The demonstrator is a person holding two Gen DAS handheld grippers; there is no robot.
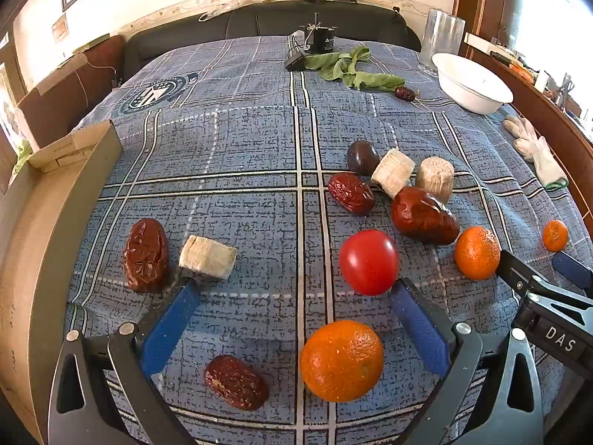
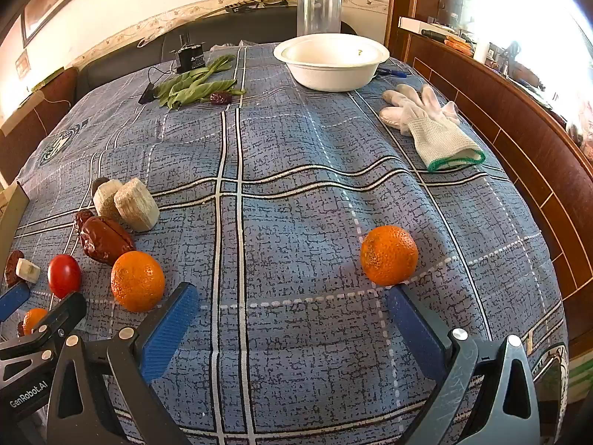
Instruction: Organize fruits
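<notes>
While fruit lies unsorted on the bed cover [image 2: 296, 170], left gripper [image 1: 292, 289] and right gripper [image 2: 292, 296] hover, fingers spread wide and empty, white bowl [image 2: 333, 70] waiting at upper centre, presumably for collecting.

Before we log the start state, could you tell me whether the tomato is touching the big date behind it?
Apart. The left wrist view shows blue cloth between the tomato and the big date.

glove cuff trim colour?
Green, on the white glove; clearest in the right wrist view.
</notes>
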